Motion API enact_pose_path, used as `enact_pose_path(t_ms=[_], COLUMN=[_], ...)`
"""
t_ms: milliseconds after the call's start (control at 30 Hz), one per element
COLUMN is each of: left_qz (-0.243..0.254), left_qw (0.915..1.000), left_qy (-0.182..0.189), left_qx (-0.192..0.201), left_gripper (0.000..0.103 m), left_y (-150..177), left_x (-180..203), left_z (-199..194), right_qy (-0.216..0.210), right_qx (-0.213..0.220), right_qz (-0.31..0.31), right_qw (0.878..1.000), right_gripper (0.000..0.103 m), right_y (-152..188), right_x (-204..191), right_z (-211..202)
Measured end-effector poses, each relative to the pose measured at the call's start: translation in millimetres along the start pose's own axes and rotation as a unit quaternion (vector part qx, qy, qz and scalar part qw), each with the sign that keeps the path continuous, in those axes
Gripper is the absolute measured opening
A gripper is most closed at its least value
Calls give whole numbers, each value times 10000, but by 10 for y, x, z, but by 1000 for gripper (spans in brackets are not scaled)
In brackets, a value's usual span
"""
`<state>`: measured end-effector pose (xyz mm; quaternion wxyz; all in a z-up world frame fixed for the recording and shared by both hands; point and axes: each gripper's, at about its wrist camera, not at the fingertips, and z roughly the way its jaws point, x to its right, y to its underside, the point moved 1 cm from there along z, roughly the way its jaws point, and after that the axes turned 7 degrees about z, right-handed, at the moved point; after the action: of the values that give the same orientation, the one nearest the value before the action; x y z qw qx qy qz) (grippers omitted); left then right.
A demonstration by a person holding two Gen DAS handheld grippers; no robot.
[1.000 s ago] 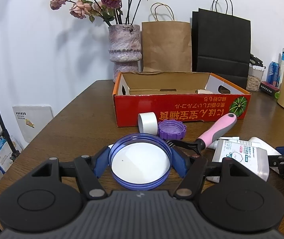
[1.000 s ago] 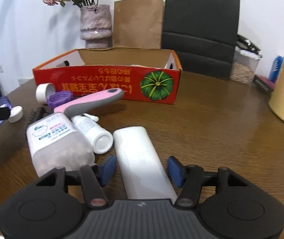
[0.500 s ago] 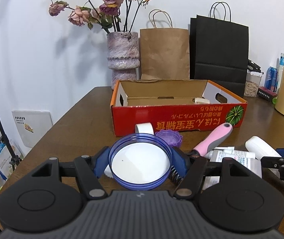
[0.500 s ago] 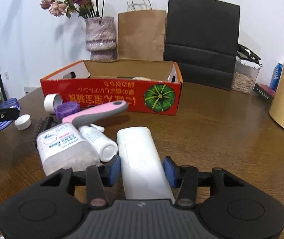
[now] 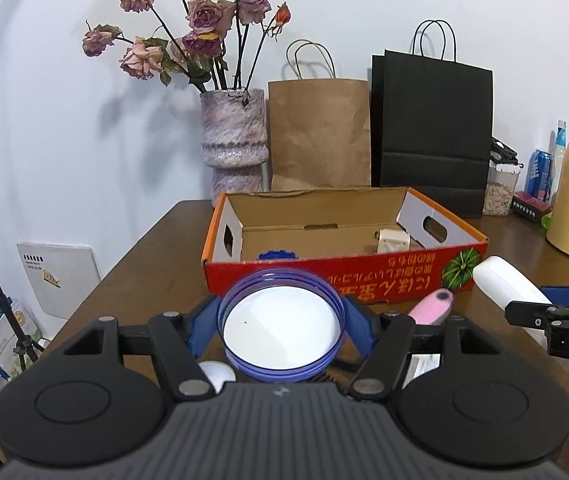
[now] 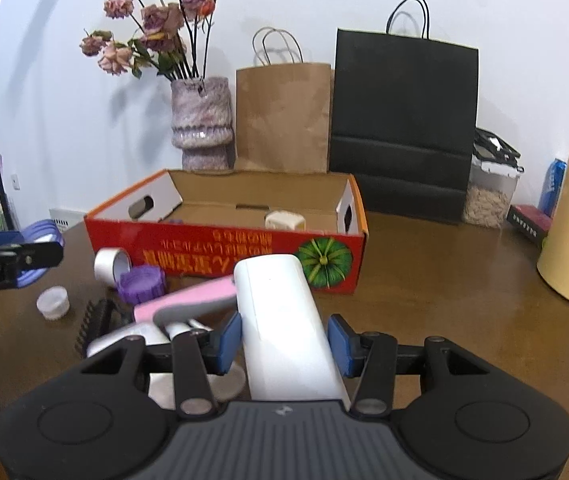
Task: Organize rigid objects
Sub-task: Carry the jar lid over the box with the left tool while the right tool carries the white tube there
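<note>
Blue-rimmed lid (image 5: 282, 330) clamped in left gripper (image 5: 282, 330), up off table (image 5: 152, 256), in front of red box (image 5: 344, 276). White case (image 6: 284, 320) clamped in right gripper (image 6: 284, 340), lifted, above pink brush (image 6: 188, 300) & white bottle (image 6: 124, 338). Purple cap (image 6: 142, 282), tape roll (image 6: 110, 264) near box front.

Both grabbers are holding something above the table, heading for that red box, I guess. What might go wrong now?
The left gripper pinches the blue lid only by its round rim, so it might twist free. The right gripper holds the white case near one end; its long front could tip down or clip the red box wall.
</note>
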<state>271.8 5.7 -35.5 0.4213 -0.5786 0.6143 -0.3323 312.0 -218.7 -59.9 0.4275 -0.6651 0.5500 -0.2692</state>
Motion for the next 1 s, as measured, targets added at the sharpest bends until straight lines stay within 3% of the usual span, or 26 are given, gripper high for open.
enact_pose_path(t_ms=[467,1000], left_qz=[-96,-400], left_qw=[9998,9991], left_qy=[-42,-143], left_qx=[183,60], left_gripper=[68,68], left_y=[-367,-596], left_x=[0,-106], left_z=[309,920], right_qy=[-164,-207], right_qx=[320,548], right_qz=[36,161], right_qw=[9993,9982], right_gripper=[47,47], right_y=[-399,-744], right_x=[-177,-268], right_z=[281,814])
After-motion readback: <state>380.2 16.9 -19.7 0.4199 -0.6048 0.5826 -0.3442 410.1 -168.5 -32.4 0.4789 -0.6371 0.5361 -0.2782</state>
